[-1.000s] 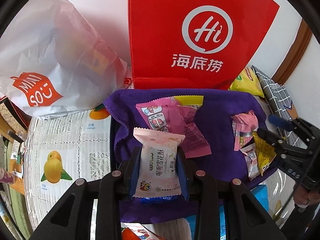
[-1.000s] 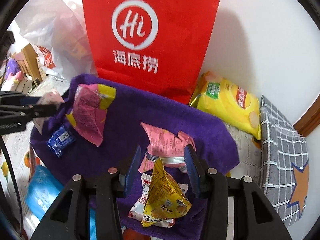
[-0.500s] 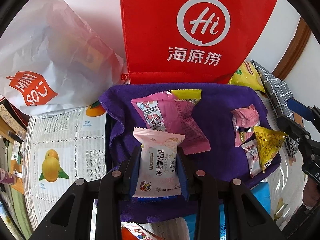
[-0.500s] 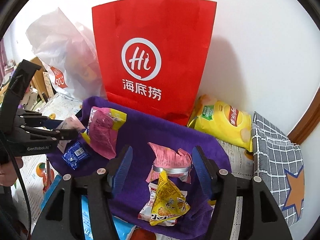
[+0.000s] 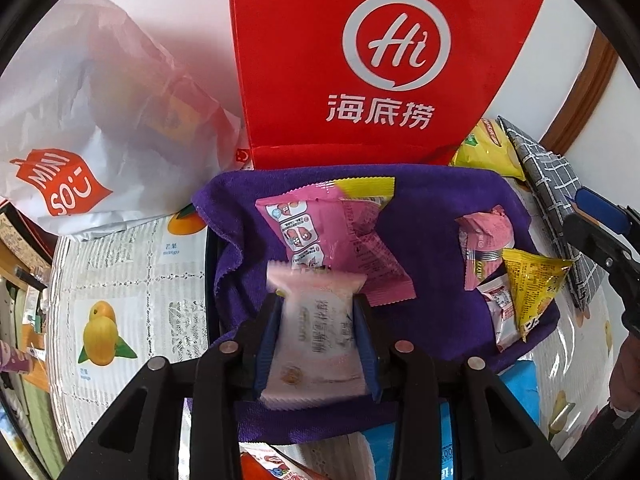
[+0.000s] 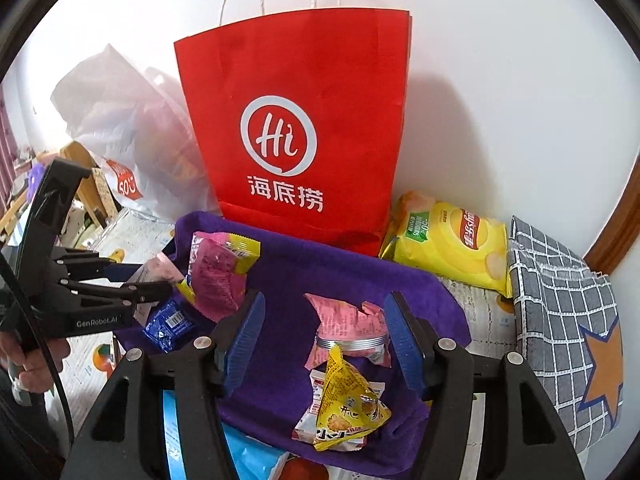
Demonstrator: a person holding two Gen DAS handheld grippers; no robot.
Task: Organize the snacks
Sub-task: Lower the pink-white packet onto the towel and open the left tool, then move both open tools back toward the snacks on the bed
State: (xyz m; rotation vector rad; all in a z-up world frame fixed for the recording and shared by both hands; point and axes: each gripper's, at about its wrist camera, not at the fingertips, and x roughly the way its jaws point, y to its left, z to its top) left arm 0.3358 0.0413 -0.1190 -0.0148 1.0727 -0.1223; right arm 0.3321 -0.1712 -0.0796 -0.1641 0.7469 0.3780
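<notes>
My left gripper (image 5: 318,322) is shut on a pale pink snack packet (image 5: 316,336), held over the near left part of a purple towel (image 5: 432,216). It shows from the side in the right wrist view (image 6: 160,280). On the towel lie a large pink and yellow packet (image 5: 340,232), a crumpled pink packet (image 6: 348,320), a yellow triangular packet (image 6: 344,404) on a small white packet, and a blue packet (image 6: 168,326). My right gripper (image 6: 324,344) is open and empty, raised above the towel's near right part. A red paper bag (image 6: 304,128) stands behind the towel.
A white plastic Miniso bag (image 5: 92,132) lies at the left on a fruit-print tablecloth (image 5: 120,300). A yellow chip bag (image 6: 452,248) and a grey checked cloth (image 6: 560,320) lie to the right. A blue package (image 6: 256,460) sits at the near edge.
My right gripper has risen and pulled back from the packets and opened wider. The pink packet in my left gripper has shifted and blurs; the left gripper has barely moved.
</notes>
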